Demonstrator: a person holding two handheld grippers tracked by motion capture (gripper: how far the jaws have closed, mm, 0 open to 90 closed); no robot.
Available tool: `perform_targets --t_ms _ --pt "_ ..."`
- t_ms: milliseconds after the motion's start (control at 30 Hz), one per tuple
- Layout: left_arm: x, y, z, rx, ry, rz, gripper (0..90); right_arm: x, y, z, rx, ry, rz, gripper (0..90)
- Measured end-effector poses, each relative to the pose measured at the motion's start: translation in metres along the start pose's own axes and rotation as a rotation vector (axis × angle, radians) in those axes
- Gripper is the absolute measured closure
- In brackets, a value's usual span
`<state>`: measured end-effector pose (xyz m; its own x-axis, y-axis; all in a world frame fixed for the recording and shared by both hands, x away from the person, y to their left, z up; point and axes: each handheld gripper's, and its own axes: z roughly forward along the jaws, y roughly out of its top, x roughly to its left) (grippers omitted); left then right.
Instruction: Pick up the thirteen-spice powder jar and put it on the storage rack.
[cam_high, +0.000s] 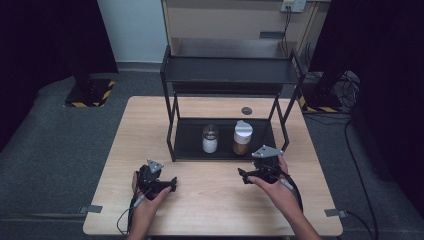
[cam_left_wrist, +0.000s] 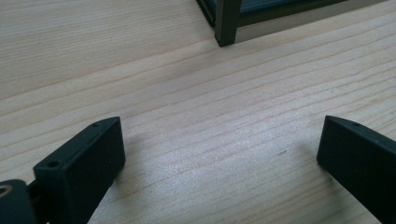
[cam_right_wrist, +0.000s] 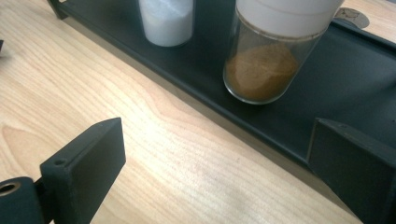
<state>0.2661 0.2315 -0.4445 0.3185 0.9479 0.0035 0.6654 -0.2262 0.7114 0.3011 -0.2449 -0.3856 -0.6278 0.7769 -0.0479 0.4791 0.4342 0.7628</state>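
The jar of brown powder (cam_right_wrist: 266, 60) stands on the rack's lower shelf (cam_high: 190, 142), beside the jar of white powder (cam_high: 210, 140). Your right gripper (cam_right_wrist: 215, 163) waits near it with jaws spread, your left gripper (cam_left_wrist: 219, 163) also spread, both empty. Nothing is started, I judge; next you must reach in under the upper shelf.

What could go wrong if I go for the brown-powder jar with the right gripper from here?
The open right gripper sits low at the table, so its jaws may catch the front lip of the black metal rack. The glass jar of brown powder with a white lid stands close beside the glass jar of white powder; a wide approach could knock that one. Smooth glass might slip.
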Motion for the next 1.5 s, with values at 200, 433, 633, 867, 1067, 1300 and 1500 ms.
perform_targets --t_ms 200,433,633,867,1067,1300,1500 --pt "0.000 0.000 0.000 0.000 0.000 0.000 0.0 -0.002 -0.007 -0.004 -0.005 0.016 -0.001 5.0" --pt "0.000 0.000 0.000 0.000 0.000 0.000 0.0 -0.007 -0.022 -0.002 0.012 0.046 0.003 5.0" --pt "0.000 0.000 0.000 0.000 0.000 0.000 0.0 -0.011 -0.040 0.002 0.060 0.044 0.006 4.9" --pt "-0.001 0.000 0.000 0.000 0.000 0.000 0.0 -0.017 -0.056 0.001 0.088 0.018 0.018 5.0" --pt "-0.001 0.000 0.000 0.000 -0.001 0.001 0.0 -0.019 -0.063 0.001 0.097 -0.005 0.018 5.0" --pt "-0.001 0.000 0.000 0.000 -0.001 0.001 0.0 -0.027 -0.077 0.001 0.071 -0.002 0.067 3.3" --pt "-0.001 -0.001 -0.001 0.001 -0.004 0.004 0.0 -0.026 -0.076 0.001 0.076 0.004 0.063 1.2"
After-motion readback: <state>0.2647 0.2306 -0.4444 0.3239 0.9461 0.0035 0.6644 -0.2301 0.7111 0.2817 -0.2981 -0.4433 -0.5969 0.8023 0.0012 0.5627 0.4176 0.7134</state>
